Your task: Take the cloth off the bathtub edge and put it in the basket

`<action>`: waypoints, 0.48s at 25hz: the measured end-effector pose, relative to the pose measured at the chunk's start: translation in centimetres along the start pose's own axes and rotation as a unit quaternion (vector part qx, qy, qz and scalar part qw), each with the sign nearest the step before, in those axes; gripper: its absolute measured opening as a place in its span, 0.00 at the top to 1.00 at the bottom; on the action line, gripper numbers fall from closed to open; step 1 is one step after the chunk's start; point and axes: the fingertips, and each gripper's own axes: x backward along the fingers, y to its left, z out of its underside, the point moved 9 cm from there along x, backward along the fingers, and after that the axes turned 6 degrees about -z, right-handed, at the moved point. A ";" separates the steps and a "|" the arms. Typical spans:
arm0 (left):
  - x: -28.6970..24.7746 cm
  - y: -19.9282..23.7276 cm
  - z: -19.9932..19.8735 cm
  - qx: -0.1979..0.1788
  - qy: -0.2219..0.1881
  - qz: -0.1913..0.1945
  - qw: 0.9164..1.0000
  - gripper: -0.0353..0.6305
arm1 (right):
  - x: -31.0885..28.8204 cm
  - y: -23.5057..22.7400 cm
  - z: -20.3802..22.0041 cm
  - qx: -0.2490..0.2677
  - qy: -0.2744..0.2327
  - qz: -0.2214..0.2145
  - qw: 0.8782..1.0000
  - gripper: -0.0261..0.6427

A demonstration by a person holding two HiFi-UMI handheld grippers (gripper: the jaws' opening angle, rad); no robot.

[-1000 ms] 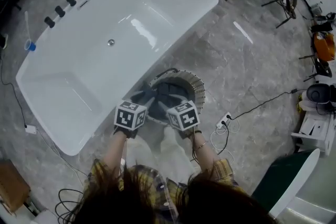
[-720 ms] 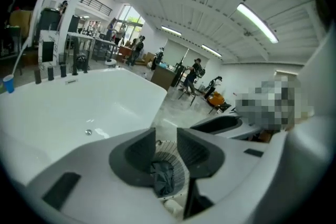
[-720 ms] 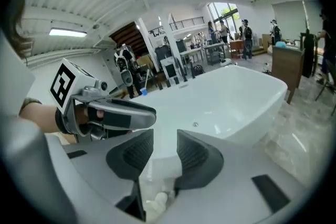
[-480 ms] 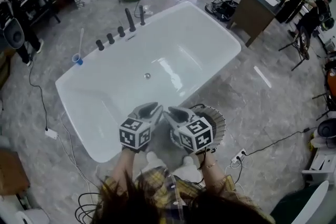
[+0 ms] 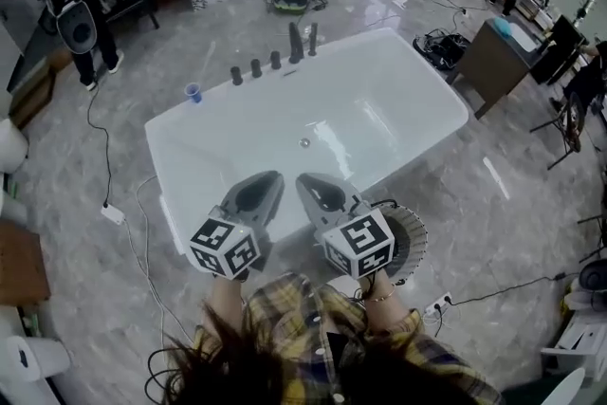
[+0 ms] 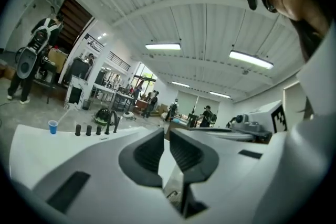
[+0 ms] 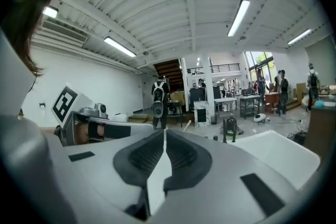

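Note:
The white bathtub (image 5: 360, 55) fills the middle of the head view, and no cloth lies on the rim that shows. The round wicker basket (image 5: 411, 240) stands on the floor by the tub's near side, mostly hidden behind my right gripper; its inside looks dark, and I cannot make out the cloth. Both grippers are held up level, side by side above the tub's near edge. The left gripper (image 5: 269, 176) (image 6: 167, 131) has just been closing and is shut on nothing. The right gripper (image 5: 309, 180) (image 7: 164, 134) has also closed, pads together and empty.
Dark faucet fittings (image 5: 296, 43) and a blue cup (image 5: 193, 93) sit at the tub's far side. A person (image 5: 71, 5) stands far left, and a brown desk (image 5: 493, 52) is at the right. Cables (image 5: 133, 232) and a power strip (image 5: 437, 305) lie on the marble floor.
Both grippers have risen from the basket, where the dark cloth lay, to chest height and now point level. Their jaws went from apart to together. The head view tilted up.

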 end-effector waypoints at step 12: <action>3.2 -2.4 -1.4 -0.007 -0.060 -0.010 0.998 0.91 | 0.7 1.8 -2.5 0.041 -0.011 -0.046 0.998 0.94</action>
